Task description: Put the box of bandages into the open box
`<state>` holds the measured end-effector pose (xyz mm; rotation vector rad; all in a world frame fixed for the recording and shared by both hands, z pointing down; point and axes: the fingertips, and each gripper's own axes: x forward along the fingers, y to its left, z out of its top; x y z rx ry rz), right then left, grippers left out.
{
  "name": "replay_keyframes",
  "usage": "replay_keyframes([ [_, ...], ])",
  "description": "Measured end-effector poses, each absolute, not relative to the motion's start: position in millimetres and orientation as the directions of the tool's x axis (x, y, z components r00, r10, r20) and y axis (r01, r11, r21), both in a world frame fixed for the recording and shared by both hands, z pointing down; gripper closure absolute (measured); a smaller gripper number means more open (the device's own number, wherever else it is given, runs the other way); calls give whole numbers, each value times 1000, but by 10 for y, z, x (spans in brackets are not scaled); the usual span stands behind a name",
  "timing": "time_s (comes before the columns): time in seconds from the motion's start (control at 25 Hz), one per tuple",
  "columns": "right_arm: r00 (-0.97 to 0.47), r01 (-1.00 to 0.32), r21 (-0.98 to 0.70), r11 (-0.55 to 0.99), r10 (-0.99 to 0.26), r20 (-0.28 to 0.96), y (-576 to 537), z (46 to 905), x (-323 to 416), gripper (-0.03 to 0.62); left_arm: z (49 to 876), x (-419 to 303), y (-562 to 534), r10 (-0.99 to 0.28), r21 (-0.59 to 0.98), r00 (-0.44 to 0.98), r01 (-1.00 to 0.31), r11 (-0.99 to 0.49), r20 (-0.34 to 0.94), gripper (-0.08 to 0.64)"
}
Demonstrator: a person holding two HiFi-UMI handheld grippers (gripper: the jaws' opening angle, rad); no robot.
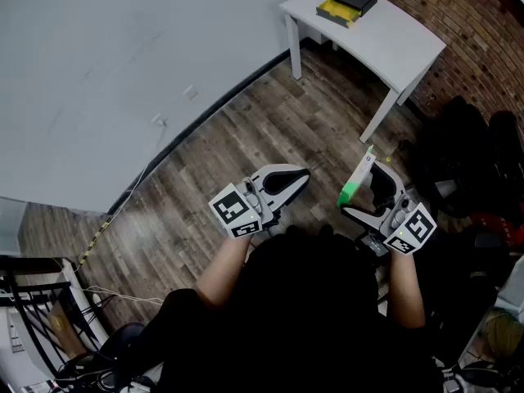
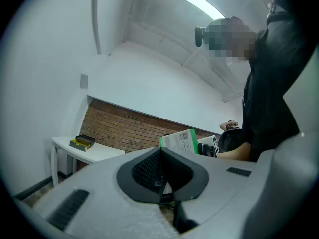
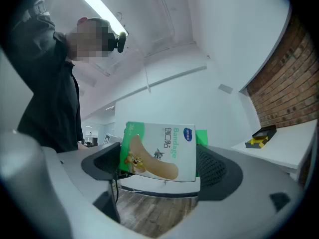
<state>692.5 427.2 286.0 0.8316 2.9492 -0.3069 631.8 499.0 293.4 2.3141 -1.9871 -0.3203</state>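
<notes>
A green and white box of bandages (image 1: 357,176) (image 3: 159,151) stands upright between the wide-set jaws of my right gripper (image 1: 365,193) (image 3: 160,159), which is shut on it, high above the wooden floor. My left gripper (image 1: 298,178) (image 2: 159,169) hangs beside it with its jaws pressed together and nothing in them; the box of bandages (image 2: 182,140) shows just past its tips. The open box (image 1: 354,0) (image 2: 82,142) (image 3: 261,136), black with a yellow inside, sits far ahead on a white table (image 1: 397,43) (image 2: 97,153) (image 3: 286,148).
A brick wall (image 1: 463,11) runs behind the table. Dark chairs and bags (image 1: 467,154) crowd the right side. A metal rack (image 1: 33,318) and cables lie at the lower left. A stretch of wooden floor (image 1: 278,129) lies between me and the table.
</notes>
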Motion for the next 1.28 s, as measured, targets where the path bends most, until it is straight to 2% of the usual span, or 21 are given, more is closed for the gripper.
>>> replay_keyframes([
  [0.64, -872, 490, -171, 855, 482, -86, 4485, 2937, 6782, 123, 3100, 6184, 5193, -985, 180, 156, -969, -168, -76, 545],
  [1.28, -905, 425, -172, 889, 423, -48, 4522, 2941, 6652, 123, 3221, 5894, 5321, -980, 226, 170, -956, -189, -103, 545],
])
